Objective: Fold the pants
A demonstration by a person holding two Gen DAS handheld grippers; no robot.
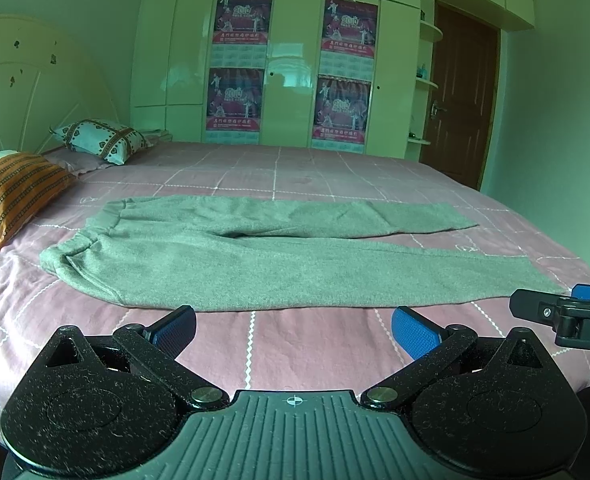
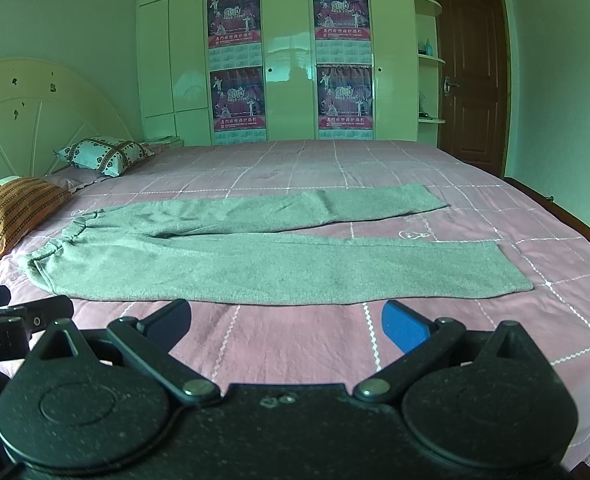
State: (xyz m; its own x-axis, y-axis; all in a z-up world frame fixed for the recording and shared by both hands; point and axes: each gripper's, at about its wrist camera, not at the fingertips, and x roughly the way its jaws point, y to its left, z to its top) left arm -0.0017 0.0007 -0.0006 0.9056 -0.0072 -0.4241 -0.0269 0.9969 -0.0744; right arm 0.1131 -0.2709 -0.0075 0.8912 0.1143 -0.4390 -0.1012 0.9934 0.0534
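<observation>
I have one pair of grey pants (image 1: 279,256) laid flat across the pink checked bed (image 1: 295,344), unfolded, waistband toward the headboard (image 1: 23,80) and both legs running away from it, the two legs slightly apart at the cuffs. My left hand-held gripper (image 1: 294,330) hovers just short of the near leg, fingers spread wide with nothing between them; the right hand-held gripper (image 2: 287,322) is equally wide open and empty, also just short of that leg.

The left wrist view catches the tip of the right unit at its right edge, near the cuff of the near leg. The right wrist view shows part of the left unit at its left edge instead, near the waistband, and a wall fitting above the headboard (cut off at the top) that the other view misses.

Counted: two pillows (image 2: 103,154) beside the headboard, one orange striped and one pale with a heart pattern; four calendar posters (image 1: 242,16) on the wardrobe (image 1: 291,60) behind the bed, two above two; one brown door (image 2: 473,72) beside the wardrobe.
</observation>
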